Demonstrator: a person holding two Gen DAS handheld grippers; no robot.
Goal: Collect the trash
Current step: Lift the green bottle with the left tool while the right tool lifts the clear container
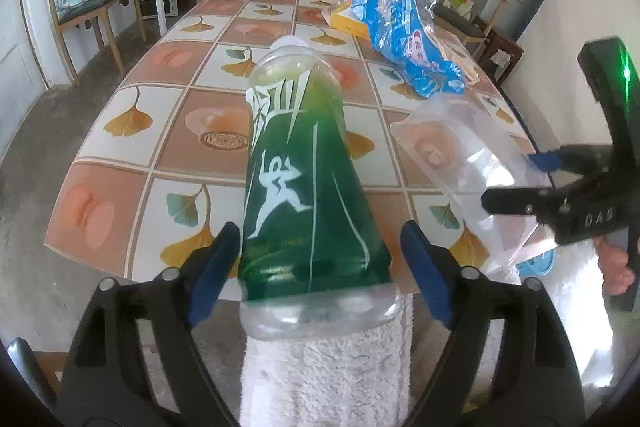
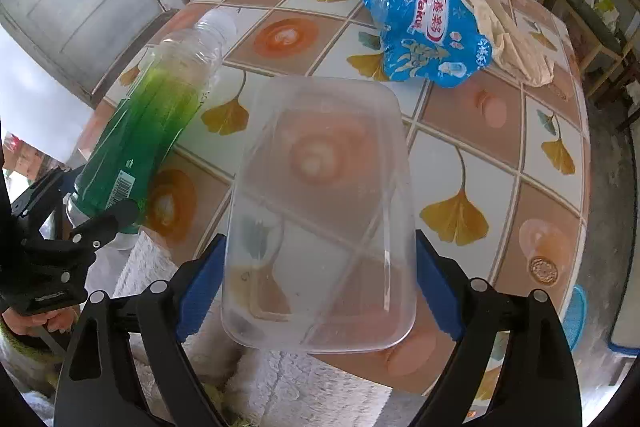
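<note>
Left wrist: green bottle flanked by left gripper, pads apart from it | right wrist: clear container clamped by right gripper | table beneath.

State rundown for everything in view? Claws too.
left claw: open, straddling the bottle, gap at one pad
right claw: shut on the container
green bottle: capped, tilted, base over the white cloth
clear plastic container: empty, held tilted above the table
blue wrapper: crumpled, lying on the table
yellow box: on the table, partly hidden by the wrapper
</note>
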